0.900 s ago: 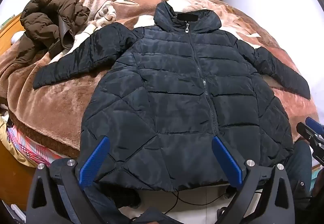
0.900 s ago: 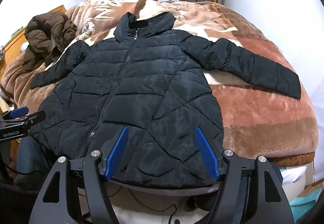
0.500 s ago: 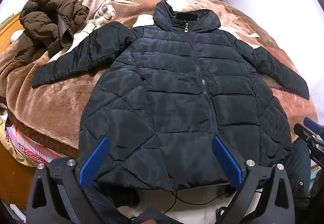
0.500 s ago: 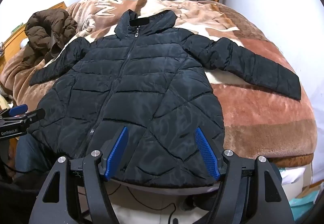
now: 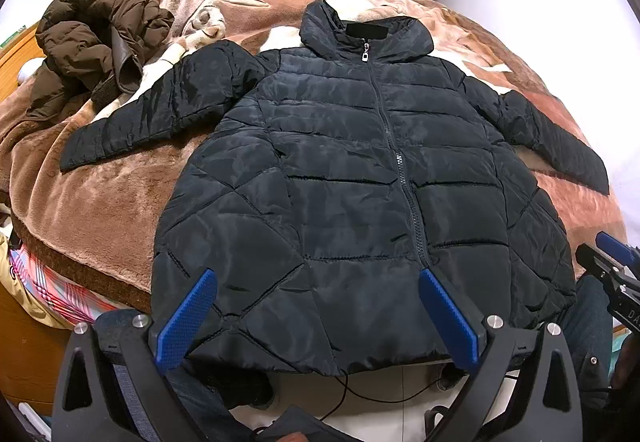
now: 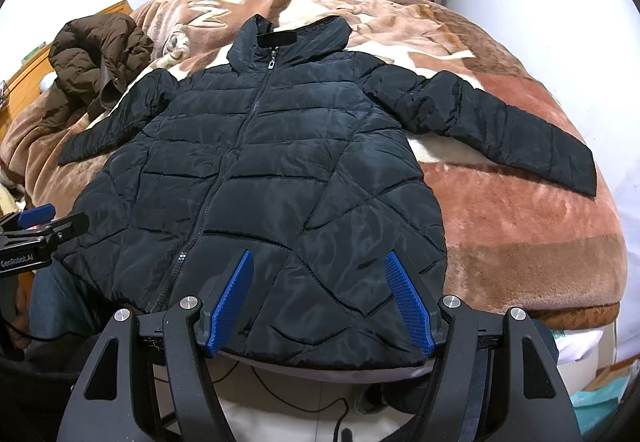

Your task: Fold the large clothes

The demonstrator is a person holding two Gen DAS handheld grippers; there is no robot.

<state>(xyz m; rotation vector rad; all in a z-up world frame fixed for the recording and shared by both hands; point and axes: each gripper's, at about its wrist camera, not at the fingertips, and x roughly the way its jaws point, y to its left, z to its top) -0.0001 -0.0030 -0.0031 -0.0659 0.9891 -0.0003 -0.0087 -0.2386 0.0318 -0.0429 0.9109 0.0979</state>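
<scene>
Black puffer jacket [image 5: 360, 182] is lying flat on bed [image 6: 520, 226]; both claws, left [image 5: 320, 318] and right [image 6: 320, 302], are being held wide, empty; far sleeves should be gripped first.

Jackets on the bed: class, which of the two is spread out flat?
The black puffer jacket, zipped up with both sleeves stretched out to the sides. The brown jacket lies crumpled in a heap near the bed's far left edge.
</scene>
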